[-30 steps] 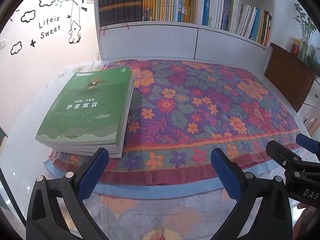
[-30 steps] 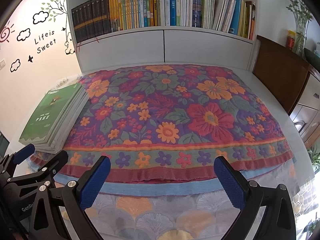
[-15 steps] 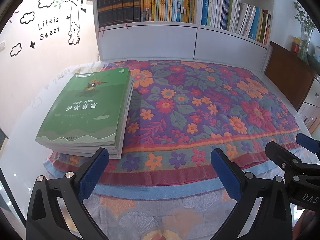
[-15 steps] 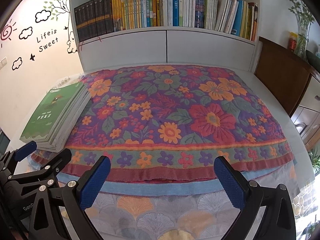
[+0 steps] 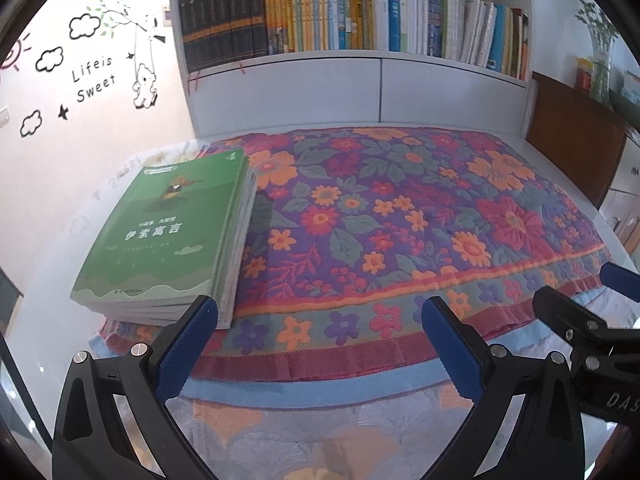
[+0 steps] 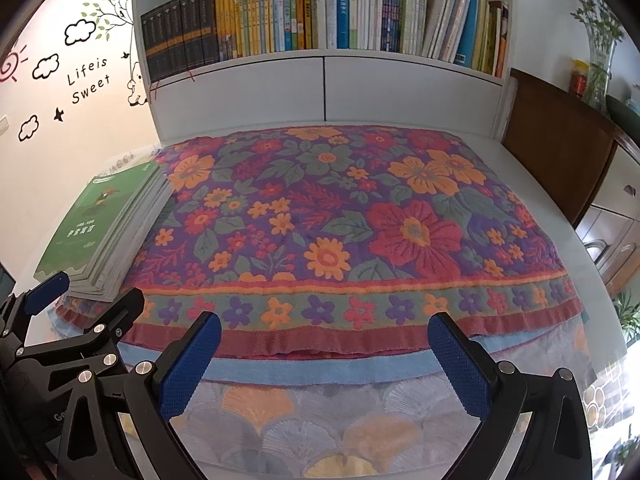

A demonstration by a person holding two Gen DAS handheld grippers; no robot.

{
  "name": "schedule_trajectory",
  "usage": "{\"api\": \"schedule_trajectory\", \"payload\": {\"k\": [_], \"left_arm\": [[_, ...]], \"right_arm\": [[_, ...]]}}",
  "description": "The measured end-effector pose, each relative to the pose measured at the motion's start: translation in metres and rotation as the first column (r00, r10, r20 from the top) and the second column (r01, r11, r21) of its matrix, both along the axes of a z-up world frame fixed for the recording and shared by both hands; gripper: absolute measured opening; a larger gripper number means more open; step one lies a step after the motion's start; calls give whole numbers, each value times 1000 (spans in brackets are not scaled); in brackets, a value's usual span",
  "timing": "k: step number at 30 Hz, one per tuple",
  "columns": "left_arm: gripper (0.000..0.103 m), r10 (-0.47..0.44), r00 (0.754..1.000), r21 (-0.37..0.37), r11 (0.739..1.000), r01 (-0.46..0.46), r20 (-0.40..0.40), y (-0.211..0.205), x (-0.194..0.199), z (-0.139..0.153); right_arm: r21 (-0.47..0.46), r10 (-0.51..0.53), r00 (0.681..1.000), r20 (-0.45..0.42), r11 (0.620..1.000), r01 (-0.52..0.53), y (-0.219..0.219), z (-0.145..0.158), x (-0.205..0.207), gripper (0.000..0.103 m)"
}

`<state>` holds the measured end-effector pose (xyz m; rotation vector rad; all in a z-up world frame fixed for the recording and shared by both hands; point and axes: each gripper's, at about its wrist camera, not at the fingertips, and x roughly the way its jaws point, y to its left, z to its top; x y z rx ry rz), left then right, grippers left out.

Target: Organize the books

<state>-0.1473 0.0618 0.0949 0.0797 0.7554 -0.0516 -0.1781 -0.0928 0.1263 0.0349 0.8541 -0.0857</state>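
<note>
The books sit at ten o'clock, so slide the wide-open left gripper around the top one.

Book stack: paper, top cover green with slight sheen, page edges matt grey-white. Floral cloth: woven textile, nubby towel-like pile, matt. Lower cloth under it: thinner fabric, smoother, fan pattern. Left gripper: matt black plastic frame, bright metal screw heads; 2 pads of blue knurled rubber-like material. Right gripper: same build. Bookshelf: smooth white painted panels. Cabinet: dark brown wood, satin finish. Vase: clear glass.
</note>
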Motion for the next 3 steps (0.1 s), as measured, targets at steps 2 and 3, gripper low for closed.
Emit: {"api": "schedule_trajectory", "payload": {"k": [2,3], "left_arm": [[102,-7,1000,-24,1000,6,-6,-1,1,-1],[102,-9,1000,-32,999,9,-11,-2,2,-2]], "right_arm": [[6,-15,1000,-1,1000,15,-5,-1,-1,103],[11,-23,1000,-3,1000,23,-8,-1,-1,103]]}}
